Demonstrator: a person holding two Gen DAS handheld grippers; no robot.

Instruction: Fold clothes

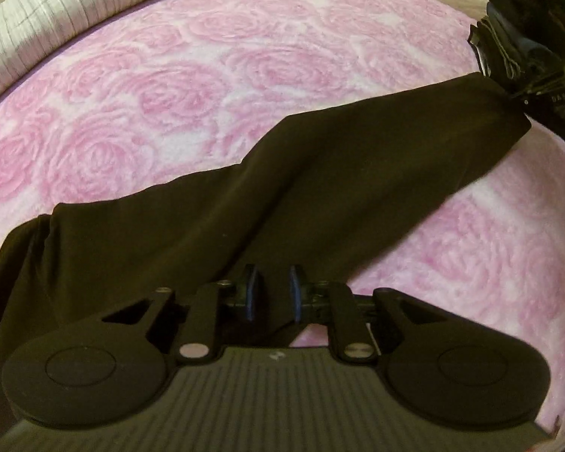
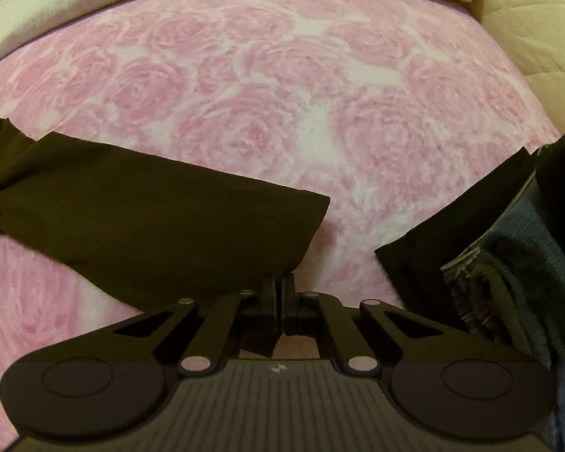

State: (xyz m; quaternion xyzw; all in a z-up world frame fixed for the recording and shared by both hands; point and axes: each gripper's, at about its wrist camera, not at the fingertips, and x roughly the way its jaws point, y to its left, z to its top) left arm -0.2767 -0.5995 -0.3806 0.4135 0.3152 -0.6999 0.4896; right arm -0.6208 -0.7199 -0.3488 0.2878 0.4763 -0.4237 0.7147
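Observation:
A dark brown garment (image 1: 282, 196) hangs stretched above the pink rose-patterned blanket (image 1: 207, 75). In the left wrist view my left gripper (image 1: 274, 293) has its blue-padded jaws slightly apart with the garment's cloth between and around them; whether they pinch it is unclear. The other end of the garment runs to my right gripper (image 1: 523, 94) at the upper right. In the right wrist view my right gripper (image 2: 278, 293) is shut on the garment's (image 2: 150, 218) lower edge, and the cloth spreads off to the left.
A pile of dark and blue-grey clothes (image 2: 508, 256) lies at the right in the right wrist view. White ribbed pillows (image 1: 37, 19) and a cream quilt (image 2: 527, 19) border the far side of the blanket (image 2: 282, 94).

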